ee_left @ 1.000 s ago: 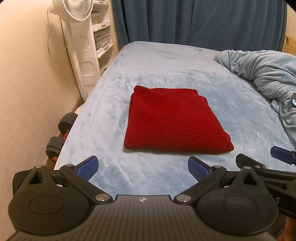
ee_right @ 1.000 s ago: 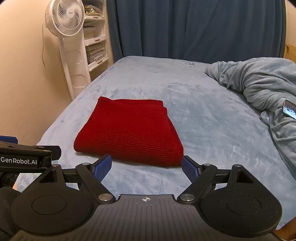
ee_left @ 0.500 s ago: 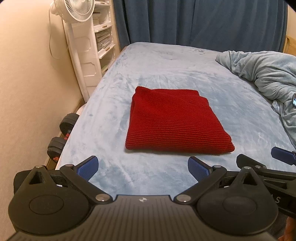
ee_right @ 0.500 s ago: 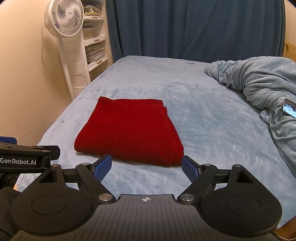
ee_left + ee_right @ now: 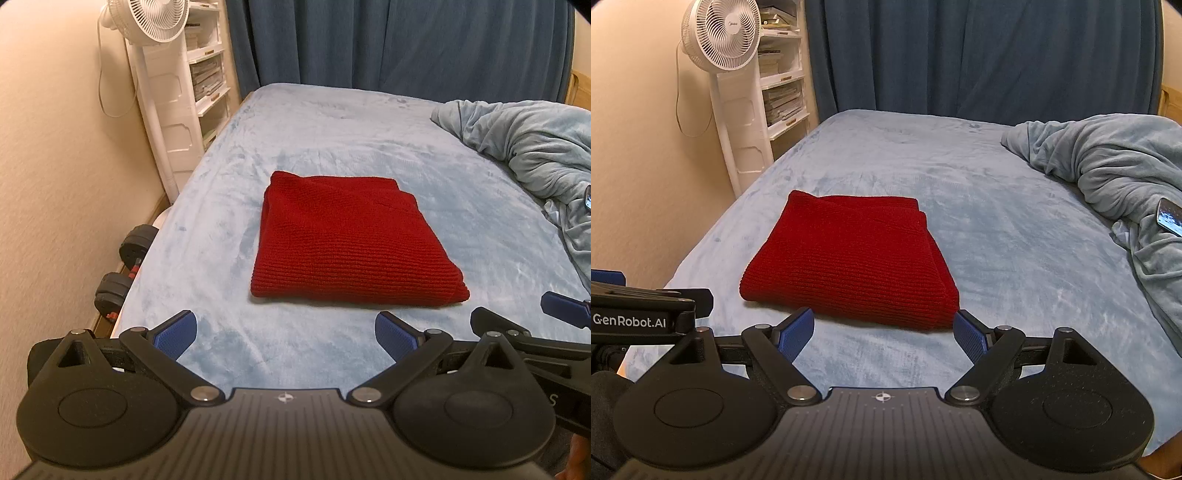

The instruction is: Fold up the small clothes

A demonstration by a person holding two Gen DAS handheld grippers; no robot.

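Your left gripper (image 5: 284, 334) is wide open w/ nothing between the blue pads; same for your right gripper (image 5: 884, 334), open and empty. Both hang over the near edge of the bed (image 5: 332, 122). The red sweater (image 5: 349, 240) lies folded flat just ahead of them, mid-bed, not touched. A rumpled blanket (image 5: 1115, 162) is heaped at the right, w/ a phone (image 5: 1171, 221) on it.
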